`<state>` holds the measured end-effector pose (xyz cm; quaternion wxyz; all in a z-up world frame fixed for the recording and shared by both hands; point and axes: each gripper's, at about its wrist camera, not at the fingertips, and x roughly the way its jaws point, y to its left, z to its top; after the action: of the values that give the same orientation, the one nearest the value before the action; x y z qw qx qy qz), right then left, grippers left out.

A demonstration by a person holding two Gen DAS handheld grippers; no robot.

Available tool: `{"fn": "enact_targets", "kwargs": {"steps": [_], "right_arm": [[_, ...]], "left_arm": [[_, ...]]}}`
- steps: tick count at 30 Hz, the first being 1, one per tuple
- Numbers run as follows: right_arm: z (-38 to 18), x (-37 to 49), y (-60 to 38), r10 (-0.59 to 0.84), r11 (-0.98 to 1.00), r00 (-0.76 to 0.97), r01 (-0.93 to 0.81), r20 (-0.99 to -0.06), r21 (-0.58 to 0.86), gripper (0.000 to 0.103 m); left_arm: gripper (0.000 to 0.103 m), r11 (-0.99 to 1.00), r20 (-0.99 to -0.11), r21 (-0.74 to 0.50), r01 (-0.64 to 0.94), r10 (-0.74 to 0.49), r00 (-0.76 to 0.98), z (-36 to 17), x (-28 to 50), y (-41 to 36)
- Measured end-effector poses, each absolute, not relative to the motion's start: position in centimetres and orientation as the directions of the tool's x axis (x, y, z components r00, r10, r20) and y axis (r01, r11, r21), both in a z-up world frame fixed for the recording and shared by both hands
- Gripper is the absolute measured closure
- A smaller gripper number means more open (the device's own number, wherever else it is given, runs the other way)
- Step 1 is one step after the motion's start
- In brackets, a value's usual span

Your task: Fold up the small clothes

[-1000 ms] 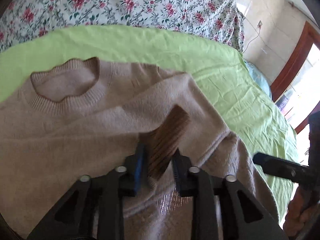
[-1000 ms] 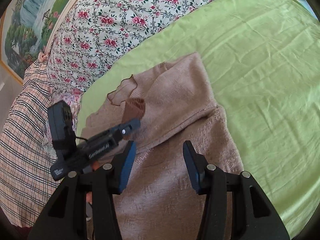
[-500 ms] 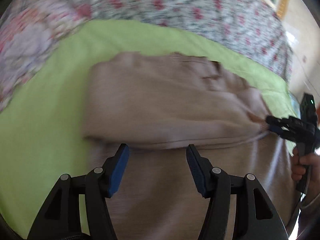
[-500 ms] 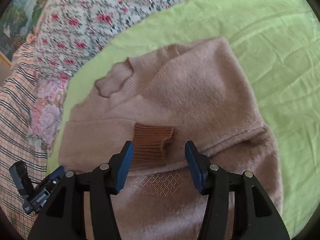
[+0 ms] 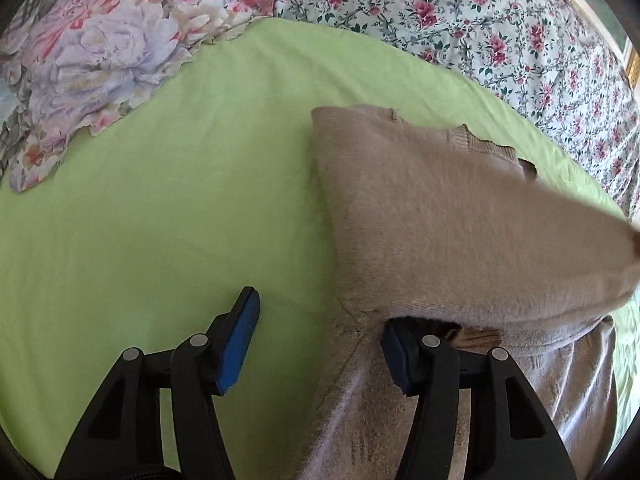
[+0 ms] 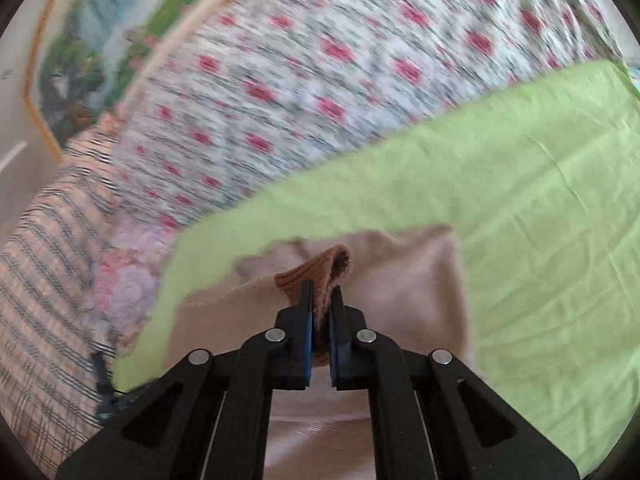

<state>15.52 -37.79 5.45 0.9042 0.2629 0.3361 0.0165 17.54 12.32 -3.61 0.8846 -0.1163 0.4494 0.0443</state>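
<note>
Though blurred – right gripper (image 6: 320, 300) clamped on brown cuff (image 6: 316, 276); left gripper (image 5: 320, 336) closing, empty, right pad under sweater (image 5: 440, 220).

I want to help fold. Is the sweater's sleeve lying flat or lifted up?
Lifted up. The right gripper is shut on the brown ribbed cuff, and the sleeve stretches above the sweater's body.

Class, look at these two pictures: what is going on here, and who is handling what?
A person is folding a beige sweater on a green sheet, using a hand-held gripper in each hand. The right hand-held gripper is shut on the sweater's brown ribbed cuff, lifting the sleeve. The left hand-held gripper is closing slightly, its jaws apart at the sweater's edge: one finger over the sheet, the other against the knit, gripping nothing. Flowered bedding lies behind.
</note>
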Motion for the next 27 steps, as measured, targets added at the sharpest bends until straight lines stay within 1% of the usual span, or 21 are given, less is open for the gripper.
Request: {"fn": "enact_targets", "kwargs": {"steps": [2,4,8,11,13,14,16,17,18,20,21,22,23,26,27], "right_arm": [[3.2,16.2,-37.6,0.218,0.862,0.734,0.163,-0.643,0.479,0.096],[1.6,16.5,-36.8,0.206,0.874,0.7,0.183,-0.684,0.451,0.096],[-0.1,17.2,-36.5,0.195,0.876,0.68,0.202,-0.706,0.437,0.096],[0.4,16.7,-36.6,0.188,0.878,0.713,0.186,-0.676,0.441,0.096],[0.2,16.9,-36.6,0.183,0.879,0.692,0.204,-0.699,0.432,0.095],[-0.4,17.1,-36.7,0.206,0.867,0.668,0.215,-0.715,0.45,0.093],[-1.3,17.1,-37.0,0.217,0.857,0.614,0.252,-0.759,0.449,0.081],[-1.6,16.8,-37.0,0.214,0.854,0.612,0.261,-0.762,0.45,0.068],[-1.7,16.5,-36.9,0.219,0.853,0.618,0.254,-0.755,0.456,0.061],[-1.9,16.4,-36.3,0.222,0.867,0.609,0.233,-0.761,0.44,0.06],[-1.9,16.4,-36.0,0.232,0.875,0.603,0.213,-0.763,0.435,0.063],[-1.7,16.4,-35.6,0.239,0.882,0.608,0.191,-0.757,0.432,0.076],[-0.9,16.3,-35.4,0.225,0.893,0.611,0.182,-0.759,0.411,0.096],[1.6,16.0,-35.6,0.219,0.887,0.655,0.174,-0.723,0.427,0.096],[2.0,16.2,-35.7,0.196,0.893,0.652,0.191,-0.733,0.409,0.096]], "left_arm": [[0.055,0.96,-0.804,-0.173,-0.219,-0.009,0.595,-3.7,17.5,12.7],[0.055,0.936,-0.784,-0.231,-0.267,-0.017,0.62,-3.3,16.9,13.8],[0.055,0.914,-0.782,-0.285,-0.288,-0.048,0.622,-4.0,16.1,15.4],[0.055,0.919,-0.777,-0.29,-0.268,-0.063,0.626,-3.9,16.1,15.6],[0.055,0.927,-0.782,-0.272,-0.26,-0.055,0.621,-4.0,16.2,15.3],[0.055,0.928,-0.783,-0.266,-0.261,-0.049,0.62,-4.0,16.2,15.2],[0.055,0.93,-0.785,-0.256,-0.263,-0.042,0.618,-3.9,16.2,15.0],[0.055,0.931,-0.785,-0.255,-0.263,-0.04,0.618,-3.9,16.1,15.0],[0.055,0.931,-0.785,-0.254,-0.263,-0.039,0.619,-3.9,16.1,14.9],[0.055,0.931,-0.785,-0.254,-0.264,-0.039,0.618,-4.0,16.1,14.9],[0.055,0.93,-0.785,-0.255,-0.263,-0.04,0.618,-4.0,16.2,14.9],[0.055,0.93,-0.785,-0.256,-0.263,-0.041,0.618,-4.0,16.2,15.0],[0.055,0.93,-0.786,-0.255,-0.264,-0.04,0.617,-3.9,16.2,15.0],[0.055,0.931,-0.786,-0.256,-0.262,-0.042,0.617,-4.0,16.2,15.0],[0.054,0.931,-0.786,-0.255,-0.262,-0.041,0.616,-4.0,16.3,15.0]]}}
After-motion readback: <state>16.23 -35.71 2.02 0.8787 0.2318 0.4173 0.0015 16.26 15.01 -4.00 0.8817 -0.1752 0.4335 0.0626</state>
